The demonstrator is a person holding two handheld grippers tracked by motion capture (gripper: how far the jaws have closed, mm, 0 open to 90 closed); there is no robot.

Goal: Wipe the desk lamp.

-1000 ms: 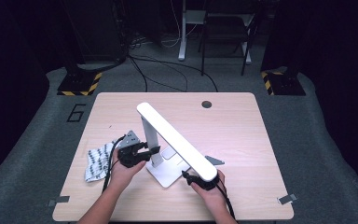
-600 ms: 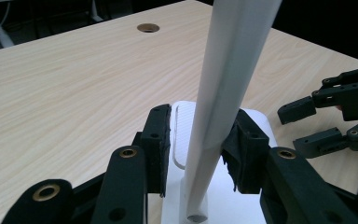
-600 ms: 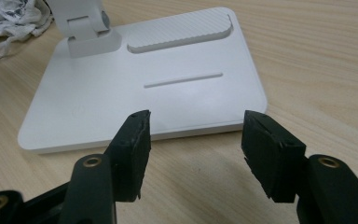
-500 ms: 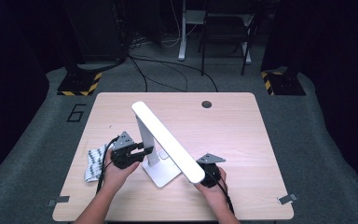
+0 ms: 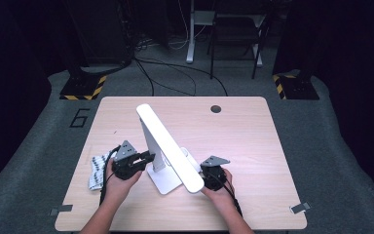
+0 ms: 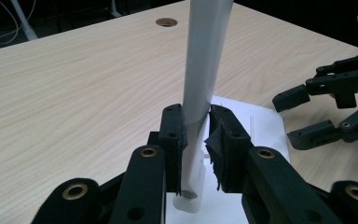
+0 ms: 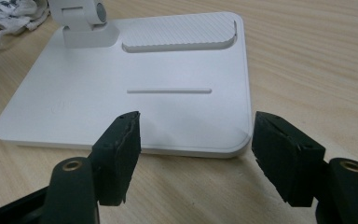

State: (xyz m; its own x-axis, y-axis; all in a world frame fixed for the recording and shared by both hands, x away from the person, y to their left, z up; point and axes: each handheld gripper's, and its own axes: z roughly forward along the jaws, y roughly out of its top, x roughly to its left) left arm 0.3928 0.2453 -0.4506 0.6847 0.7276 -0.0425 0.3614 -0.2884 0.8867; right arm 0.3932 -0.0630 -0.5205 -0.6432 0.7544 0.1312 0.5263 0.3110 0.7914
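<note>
White desk lamp [image 5: 168, 146]: my left gripper [image 6: 196, 140] clamps its upright arm; my right gripper [image 7: 196, 156] gapes wide, jaws just opened, before its base.

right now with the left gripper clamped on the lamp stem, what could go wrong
1. The left gripper pinches the lamp stem low, near its hinge, while the long lamp head reaches far out above; a pull there might tip the lamp or strain the hinge.
2. The right gripper has just been opening, nothing between its pads, so the lamp base is not held and may slide on the table.
3. The patterned cloth lies near the left hand and could snag.
</note>
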